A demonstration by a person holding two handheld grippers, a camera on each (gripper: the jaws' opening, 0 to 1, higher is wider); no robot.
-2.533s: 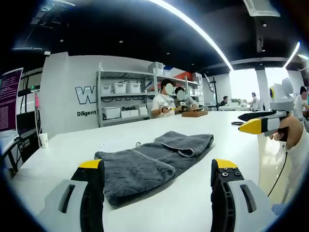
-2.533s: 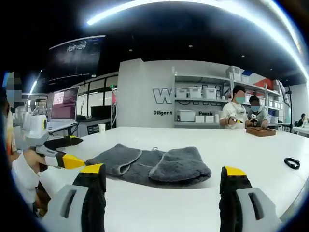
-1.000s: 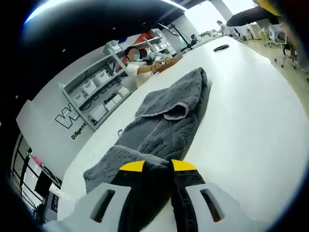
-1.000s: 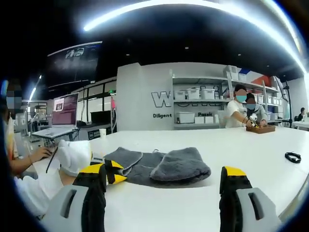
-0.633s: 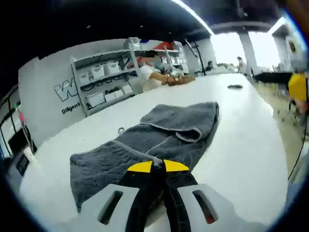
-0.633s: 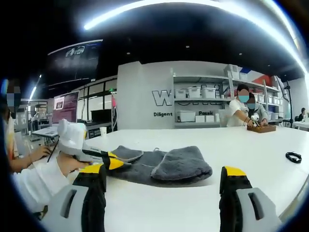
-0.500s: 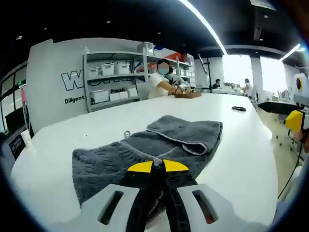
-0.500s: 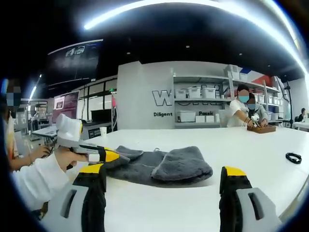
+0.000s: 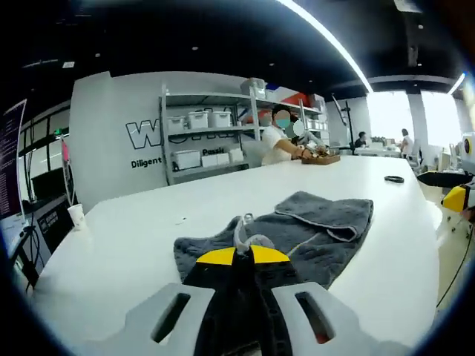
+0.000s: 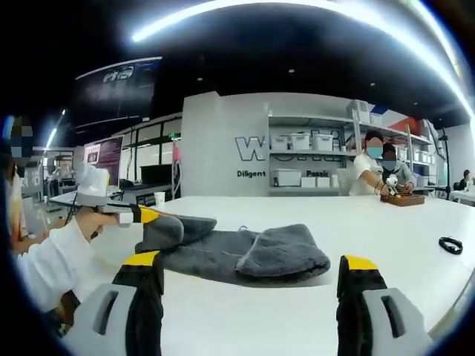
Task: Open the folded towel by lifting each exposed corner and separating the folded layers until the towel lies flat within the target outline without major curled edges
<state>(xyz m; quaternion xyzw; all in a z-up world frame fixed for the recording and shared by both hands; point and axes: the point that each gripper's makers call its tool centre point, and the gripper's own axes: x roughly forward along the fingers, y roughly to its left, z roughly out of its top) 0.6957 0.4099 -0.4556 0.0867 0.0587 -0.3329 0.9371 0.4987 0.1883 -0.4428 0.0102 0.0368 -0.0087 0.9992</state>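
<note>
Closed tight, yellow tips together, on the near corner of the grey towel (image 9: 297, 230): so stand the jaws of the left gripper (image 9: 243, 256) in the left gripper view, with dark cloth bunched between and below them. Seen from the right gripper view, the same pinch, held up off the white table (image 10: 245, 311), the gripped flap draping down from the tips toward the rest of the cloth. Spread wide and holding nothing, the right gripper (image 10: 249, 261), hovering on the near side of the towel and apart from it, with bare table between its jaws. Beyond the pinch, a long grey body lying on the table, and at the far end from the lifted corner a second flap doubled over on top, its pale hem showing as a curved line. No target outline to be made out on the table. Step in hand, by judgement: lifting the first exposed corner to peel the top layer off the layer beneath. Called for next, probably: carrying that corner outward, away from the fold, low enough to lay it down without a curl, then bringing the open right gripper to the folded-over end and opening that one the same way. Further off, a small black item (image 10: 449, 245) lying on the table, shelving (image 9: 200, 141) along the wall, and people seated at the table's far end.
</note>
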